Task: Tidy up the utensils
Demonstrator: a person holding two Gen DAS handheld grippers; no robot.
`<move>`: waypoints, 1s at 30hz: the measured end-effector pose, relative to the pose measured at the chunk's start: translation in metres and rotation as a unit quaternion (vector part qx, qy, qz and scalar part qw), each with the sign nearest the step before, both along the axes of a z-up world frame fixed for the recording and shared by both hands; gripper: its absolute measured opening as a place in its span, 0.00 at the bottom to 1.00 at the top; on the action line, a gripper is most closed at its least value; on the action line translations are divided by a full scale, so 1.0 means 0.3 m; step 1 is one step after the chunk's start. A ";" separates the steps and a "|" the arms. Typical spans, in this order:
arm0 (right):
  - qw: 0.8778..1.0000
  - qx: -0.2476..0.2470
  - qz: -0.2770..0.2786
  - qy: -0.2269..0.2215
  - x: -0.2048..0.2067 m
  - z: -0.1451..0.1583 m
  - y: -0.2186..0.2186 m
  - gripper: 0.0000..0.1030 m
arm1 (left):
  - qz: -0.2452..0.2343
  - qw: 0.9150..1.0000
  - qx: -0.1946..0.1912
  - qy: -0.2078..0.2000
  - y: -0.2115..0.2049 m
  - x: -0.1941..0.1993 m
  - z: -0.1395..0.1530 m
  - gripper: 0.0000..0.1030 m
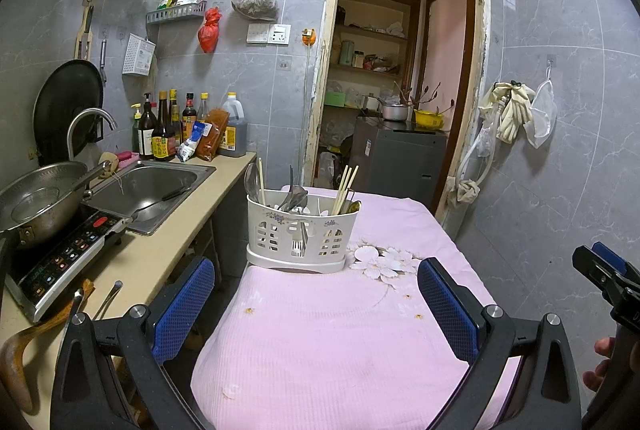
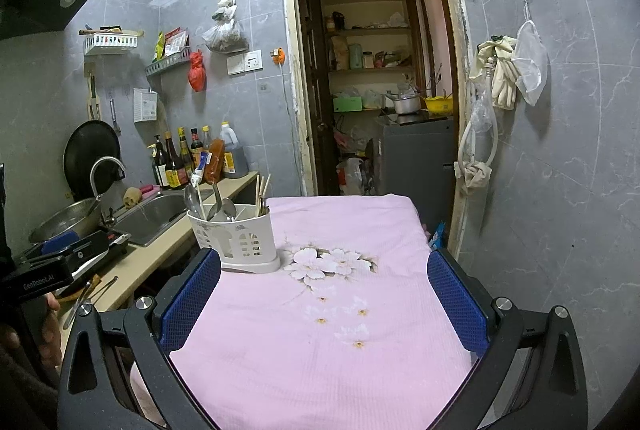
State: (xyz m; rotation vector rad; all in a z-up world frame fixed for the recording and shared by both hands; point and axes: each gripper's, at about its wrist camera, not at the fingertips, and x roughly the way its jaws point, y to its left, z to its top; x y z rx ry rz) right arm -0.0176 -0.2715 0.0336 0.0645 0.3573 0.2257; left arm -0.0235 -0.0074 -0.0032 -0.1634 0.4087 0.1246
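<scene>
A white plastic utensil caddy (image 1: 302, 236) stands at the far left of the pink tablecloth (image 1: 340, 330). It holds metal spoons (image 1: 253, 179), a fork (image 1: 298, 244) and wooden chopsticks (image 1: 346, 184). The caddy also shows in the right wrist view (image 2: 236, 236) with spoons (image 2: 194, 200) and chopsticks (image 2: 262, 192). My left gripper (image 1: 316, 294) is open and empty, above the cloth in front of the caddy. My right gripper (image 2: 324, 290) is open and empty, above the cloth to the right of the caddy. The right gripper shows at the edge of the left wrist view (image 1: 604, 276).
A counter (image 1: 160, 254) runs along the left with a sink (image 1: 150, 190), an induction cooker (image 1: 60, 258), a steel wok (image 1: 38, 202) and sauce bottles (image 1: 168, 126). Loose utensils (image 1: 108, 298) lie on the counter near the cooker. An open doorway (image 1: 400, 70) is behind the table.
</scene>
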 end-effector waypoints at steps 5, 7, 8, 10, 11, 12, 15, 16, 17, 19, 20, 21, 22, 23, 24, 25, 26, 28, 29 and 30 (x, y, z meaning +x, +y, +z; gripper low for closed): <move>1.000 -0.001 0.000 0.000 0.000 0.000 -0.001 0.99 | 0.000 1.000 0.000 0.000 -0.001 0.000 0.000 0.99; 1.000 0.000 0.000 0.000 0.000 0.001 0.000 0.99 | 0.000 1.000 0.000 0.000 -0.002 -0.001 0.000 0.99; 1.000 -0.001 0.000 0.001 -0.001 0.000 -0.001 0.99 | 0.000 1.000 0.000 0.000 -0.002 0.000 0.000 0.99; 1.000 0.000 0.000 0.000 0.000 0.002 0.001 0.99 | 0.000 1.000 0.000 0.000 -0.002 -0.001 0.000 0.99; 1.000 0.000 0.000 0.000 -0.001 0.002 0.000 0.99 | 0.000 1.000 0.000 0.000 -0.003 0.000 0.001 0.99; 1.000 -0.001 -0.001 0.000 -0.003 0.001 -0.001 0.99 | 0.000 1.000 0.000 0.000 -0.002 -0.001 0.000 0.99; 1.000 -0.001 0.000 0.000 0.001 0.004 0.000 0.99 | 0.000 1.000 0.000 0.000 -0.003 -0.001 0.000 0.99; 1.000 -0.001 0.000 0.000 0.001 0.004 0.000 0.99 | 0.000 1.000 0.000 0.000 -0.004 -0.002 0.000 0.99; 1.000 -0.001 0.000 0.000 0.000 0.003 -0.001 0.99 | 0.000 1.000 0.000 0.000 -0.004 -0.001 0.000 0.99; 1.000 -0.001 0.000 0.000 -0.001 0.002 -0.002 0.99 | 0.000 1.000 0.000 0.000 -0.005 0.000 0.001 0.99; 1.000 -0.001 0.000 0.001 0.000 0.004 -0.001 0.99 | 0.000 1.000 0.000 0.001 -0.005 0.000 0.001 0.99; 1.000 0.000 0.000 0.001 -0.001 0.003 -0.002 0.99 | 0.000 1.000 0.001 0.000 -0.006 0.000 0.001 0.99; 1.000 -0.001 0.001 0.001 -0.001 0.003 -0.001 0.99 | 0.000 1.000 0.001 0.000 -0.005 -0.003 0.001 0.99; 1.000 -0.001 0.000 0.000 0.000 0.004 0.000 0.99 | 0.001 1.000 0.001 0.000 -0.007 0.000 0.001 0.99; 1.000 -0.001 0.000 0.000 0.001 0.006 0.001 0.99 | 0.000 1.000 0.000 0.000 -0.007 0.000 0.001 0.99; 1.000 -0.001 0.000 0.000 -0.001 0.004 -0.001 0.99 | 0.000 1.000 0.001 0.000 -0.007 0.000 0.001 0.99; 1.000 -0.001 0.000 0.000 -0.001 0.003 -0.001 0.99 | 0.001 1.000 0.001 0.000 -0.008 0.000 0.002 0.99; 1.000 -0.001 0.001 0.000 0.001 0.006 0.001 0.99 | 0.000 1.000 0.000 0.000 -0.007 -0.001 0.001 0.99; 1.000 -0.001 0.001 0.001 -0.001 0.004 -0.001 0.99 | 0.001 1.000 0.000 0.001 -0.007 -0.001 0.001 0.99; 1.000 -0.001 0.001 0.001 0.000 0.007 0.001 0.99 | 0.001 1.000 0.000 0.001 -0.007 -0.002 0.001 0.99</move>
